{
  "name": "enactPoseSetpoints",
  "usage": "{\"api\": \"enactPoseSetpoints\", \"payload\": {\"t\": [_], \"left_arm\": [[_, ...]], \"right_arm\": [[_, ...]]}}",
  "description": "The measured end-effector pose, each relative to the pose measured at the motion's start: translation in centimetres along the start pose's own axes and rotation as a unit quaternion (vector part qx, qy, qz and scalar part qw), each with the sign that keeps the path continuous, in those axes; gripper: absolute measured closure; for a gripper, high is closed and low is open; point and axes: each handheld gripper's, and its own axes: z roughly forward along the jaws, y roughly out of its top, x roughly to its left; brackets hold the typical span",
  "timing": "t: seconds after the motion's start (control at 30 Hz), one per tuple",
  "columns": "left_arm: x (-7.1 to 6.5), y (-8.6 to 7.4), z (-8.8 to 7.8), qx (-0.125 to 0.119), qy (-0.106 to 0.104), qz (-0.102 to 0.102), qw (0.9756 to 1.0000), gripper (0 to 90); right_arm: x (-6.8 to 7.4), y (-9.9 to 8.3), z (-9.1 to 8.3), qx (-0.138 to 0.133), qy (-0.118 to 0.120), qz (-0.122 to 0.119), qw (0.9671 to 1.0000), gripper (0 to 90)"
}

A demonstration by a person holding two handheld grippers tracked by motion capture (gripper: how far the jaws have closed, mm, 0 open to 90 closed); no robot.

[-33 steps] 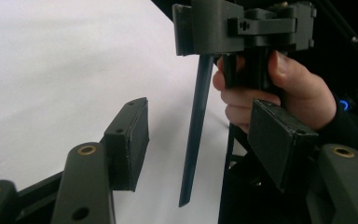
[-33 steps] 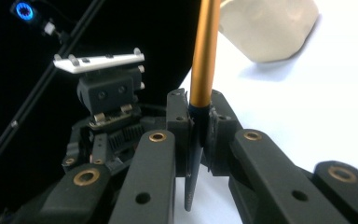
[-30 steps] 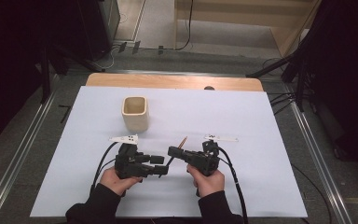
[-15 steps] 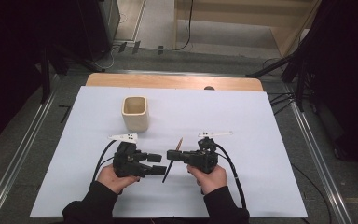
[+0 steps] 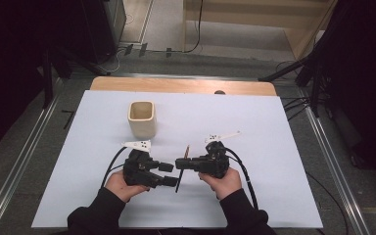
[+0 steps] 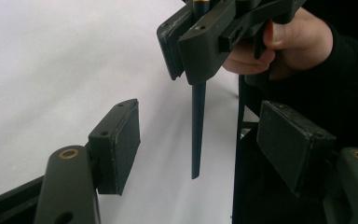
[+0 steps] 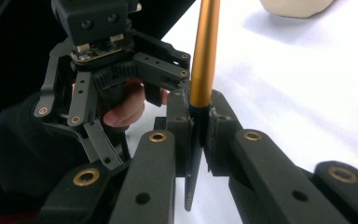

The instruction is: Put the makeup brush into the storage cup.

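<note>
Nearest the camera, a person's two forearms in dark sleeves come up from the table's near edge, each hand w/ a black two-jaw gripper, jaws facing each other. The right gripper (image 5: 180, 164) is pressed together on a thin pen-like stick (image 5: 182, 166), dark at its lower end, gold/orange higher up. The grip sits about where the dark part meets the gold; the stick stands near upright, lower tip hanging free above the white table cover (image 5: 274, 147).

The left gripper (image 5: 171, 174) has its jaws spread, having just been opening; its pads (image 6: 126, 135) don't touch the stick. In the left gripper view the stick's dark tip (image 6: 196, 140) hangs between the two pads, apart from both.

Risk, as a judgement: the thin, smooth stick could pivot or slide in the right's pinch. If the left closes off-centre it may knock the stick askew; if the right lets go early, it drops.

Farther back, a cream square cup (image 5: 142, 119) stands upright, well apart from both grippers.
</note>
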Motion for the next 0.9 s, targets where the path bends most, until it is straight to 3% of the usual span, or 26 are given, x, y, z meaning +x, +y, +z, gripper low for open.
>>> {"api": "enactPoseSetpoints", "payload": {"t": [0.17,0.47,0.9], "left_arm": [[0.2,0.1,0.4,0.011,-0.004,0.003,0.9999,33.3],[0.2,0.1,0.6,0.020,-0.012,-0.010,0.9997,50.5],[-0.1,0.2,0.8,0.015,-0.019,-0.026,0.9994,72.6]], "right_arm": [[-0.1,0.2,0.3,0.013,0.009,-0.020,0.9997,82.7],[0.0,0.4,1.0,0.014,0.033,-0.033,0.9988,82.7],[0.2,0.3,1.1,0.010,0.043,-0.033,0.9985,82.7]]}}
